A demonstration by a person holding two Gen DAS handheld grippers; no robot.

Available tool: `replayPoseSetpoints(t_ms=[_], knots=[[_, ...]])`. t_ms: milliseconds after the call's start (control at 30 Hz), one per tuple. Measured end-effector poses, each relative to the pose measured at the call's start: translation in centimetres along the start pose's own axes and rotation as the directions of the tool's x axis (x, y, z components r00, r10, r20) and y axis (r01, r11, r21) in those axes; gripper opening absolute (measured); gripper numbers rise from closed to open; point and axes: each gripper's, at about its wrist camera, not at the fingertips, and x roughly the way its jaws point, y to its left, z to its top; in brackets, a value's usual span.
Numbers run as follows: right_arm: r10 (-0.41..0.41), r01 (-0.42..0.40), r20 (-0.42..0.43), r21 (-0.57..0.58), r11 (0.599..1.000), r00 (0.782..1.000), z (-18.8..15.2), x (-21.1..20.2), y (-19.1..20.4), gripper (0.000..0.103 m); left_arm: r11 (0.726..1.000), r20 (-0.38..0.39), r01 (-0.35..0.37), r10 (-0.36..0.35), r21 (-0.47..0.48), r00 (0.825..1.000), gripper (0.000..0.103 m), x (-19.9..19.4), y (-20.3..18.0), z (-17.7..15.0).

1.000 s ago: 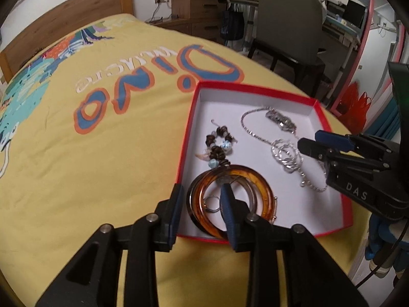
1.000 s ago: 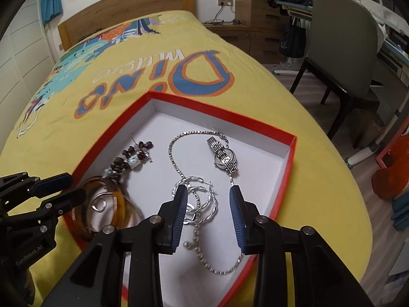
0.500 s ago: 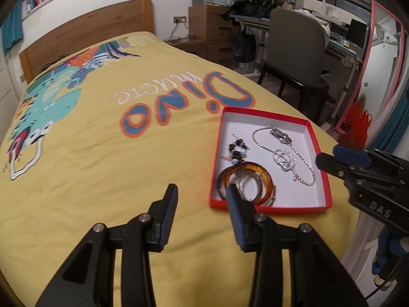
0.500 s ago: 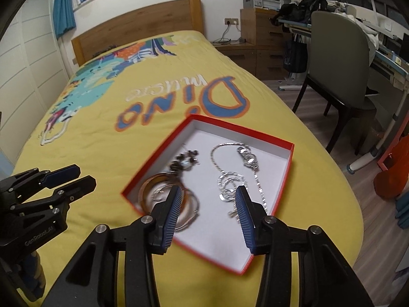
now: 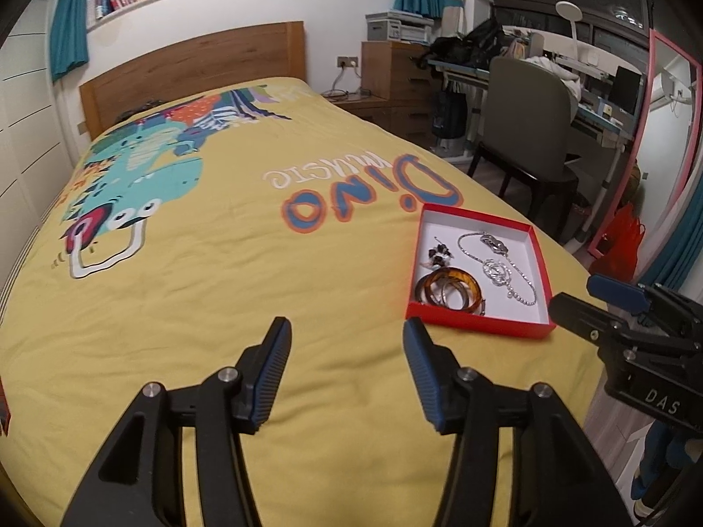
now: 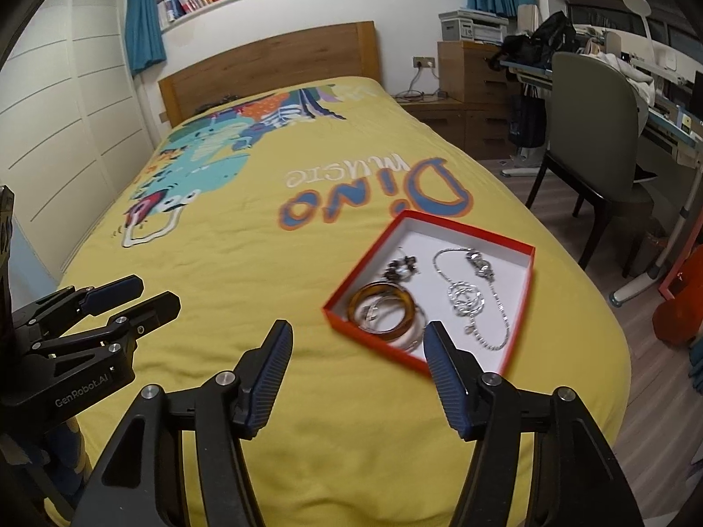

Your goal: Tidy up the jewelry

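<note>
Fingers [image 5: 274, 369] of the left gripper [image 5: 347, 371] are spread wide with nothing between them, hovering over the yellow bedspread [image 5: 219, 298], and the right gripper [image 6: 358, 366] is just as wide apart and empty. On the bed near its right edge sits a shallow red box [image 6: 525, 283] holding amber bangles [image 6: 382, 312], a small dark beaded piece [image 6: 402, 268] too tiny to identify, a tangle of silver hoops [image 6: 465, 298] and a thin silver chain [image 6: 498, 307]. From the right wrist view, one finger [image 6: 443, 364] covers the box's near edge, and both gripper bodies are cut off by the bottom of the frame.
</note>
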Motion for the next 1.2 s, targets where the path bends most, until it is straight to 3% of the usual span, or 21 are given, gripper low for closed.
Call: replayPoseSetpoints(t_ms=[467, 900, 1200], knots=[[0.033, -0.033, 0.040, -0.002, 0.999, 0.999, -2.4, -3.8, 3.8, 0.065, 0.999, 0.047, -0.044, 0.045, -0.031, 0.998, 0.060, -6.1, 3.1, -2.9], [0.041, -0.041, 0.036, 0.007, 0.999, 0.999, -4.3, -4.3, 5.9, 0.066, 0.995, 0.068, -0.079, 0.083, -0.055, 0.994, 0.061, -7.7, 4.9, -4.9], [0.036, -0.036, 0.020, -0.003, 0.999, 0.999, -5.8, -3.7, 7.8, 0.072, 0.993, 0.036, -0.086, 0.089, -0.078, 0.995, 0.061, -6.9, 6.3, -6.2]])
